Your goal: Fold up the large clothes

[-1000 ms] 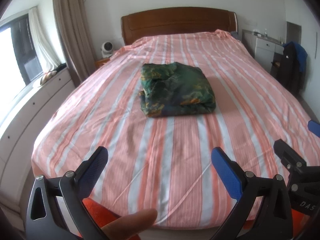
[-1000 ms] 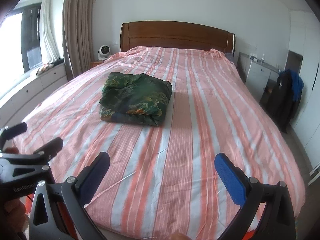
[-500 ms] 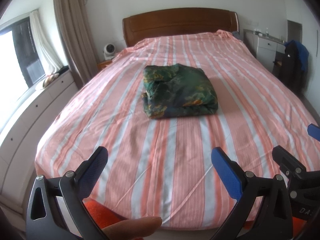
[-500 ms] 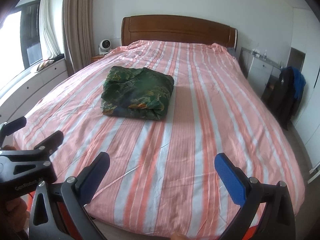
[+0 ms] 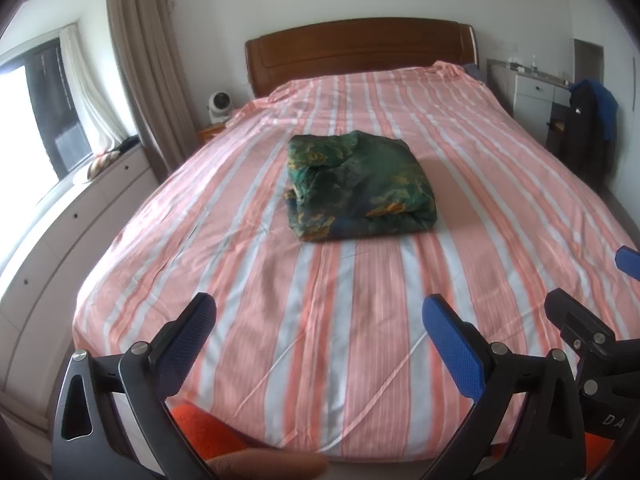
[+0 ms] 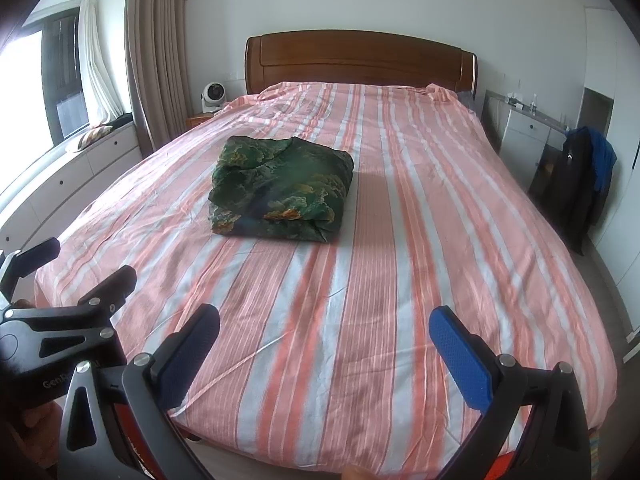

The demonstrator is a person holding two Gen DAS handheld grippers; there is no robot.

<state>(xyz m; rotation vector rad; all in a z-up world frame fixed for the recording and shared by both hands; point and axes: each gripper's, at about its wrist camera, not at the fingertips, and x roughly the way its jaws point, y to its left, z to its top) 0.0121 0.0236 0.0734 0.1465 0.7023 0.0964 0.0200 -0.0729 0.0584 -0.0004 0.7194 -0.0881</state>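
A dark green patterned garment (image 5: 360, 188) lies folded into a thick square bundle on the middle of the pink-and-white striped bed (image 5: 360, 320); it also shows in the right wrist view (image 6: 280, 192). My left gripper (image 5: 320, 320) is open and empty, held above the foot of the bed, well short of the bundle. My right gripper (image 6: 324, 332) is open and empty too, beside the left one. The right gripper shows at the right edge of the left wrist view (image 5: 592, 300), and the left gripper at the left edge of the right wrist view (image 6: 76, 264).
A wooden headboard (image 5: 360, 48) stands at the far end. White drawers (image 5: 72, 224) run under the window on the left, with a curtain (image 5: 140, 72) and small fan (image 5: 219, 106). A white dresser (image 5: 536, 92) and a chair draped with dark clothes (image 5: 588, 128) stand on the right.
Both grippers have drawn back and risen a little from the bed; the folded bundle looks slightly farther off. Both stay open and empty. The bundle has not moved.
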